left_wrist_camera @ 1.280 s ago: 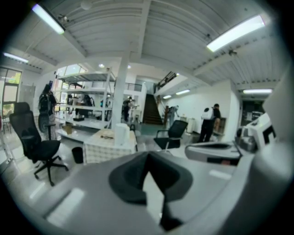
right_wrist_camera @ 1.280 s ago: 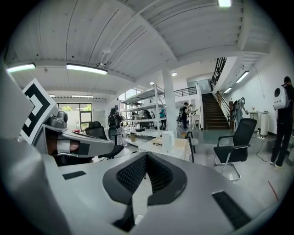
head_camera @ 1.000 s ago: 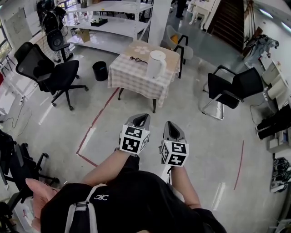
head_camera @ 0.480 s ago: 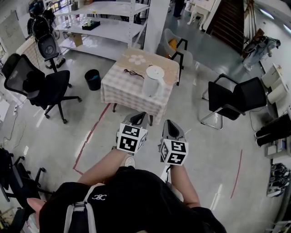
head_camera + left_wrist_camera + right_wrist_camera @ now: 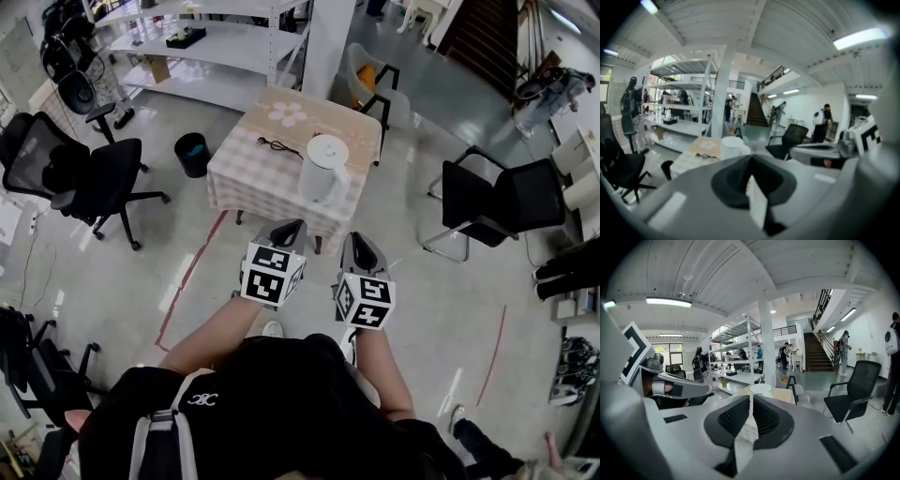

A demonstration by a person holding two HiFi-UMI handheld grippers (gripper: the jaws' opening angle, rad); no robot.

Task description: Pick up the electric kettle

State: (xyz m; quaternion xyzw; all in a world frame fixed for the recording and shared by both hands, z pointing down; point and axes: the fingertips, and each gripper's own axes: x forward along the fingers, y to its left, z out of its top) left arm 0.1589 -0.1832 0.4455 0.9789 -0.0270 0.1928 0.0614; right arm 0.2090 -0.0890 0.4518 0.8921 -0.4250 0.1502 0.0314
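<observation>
The white electric kettle (image 5: 322,169) stands upright near the front right corner of a small table (image 5: 246,176) covered with a checked cloth. It also shows ahead in the left gripper view (image 5: 732,146), and its lid (image 5: 761,389) shows just above the jaws in the right gripper view. Both grippers are held side by side in front of the person, short of the table's near edge and pointing at it. My left gripper (image 5: 288,228) (image 5: 751,160) is shut with nothing in it. My right gripper (image 5: 361,246) (image 5: 751,400) is shut and empty too.
A black cable (image 5: 273,145) lies on the table left of the kettle. A black bin (image 5: 191,153) and black office chairs (image 5: 89,178) stand to the left, a black chair (image 5: 497,206) to the right, a grey chair (image 5: 370,80) behind. White shelves (image 5: 202,47) and a pillar (image 5: 328,42) are beyond.
The table and kettle have come nearer and lower in the head view. Both grippers have moved forward towards the table together, still shut and side by side.
</observation>
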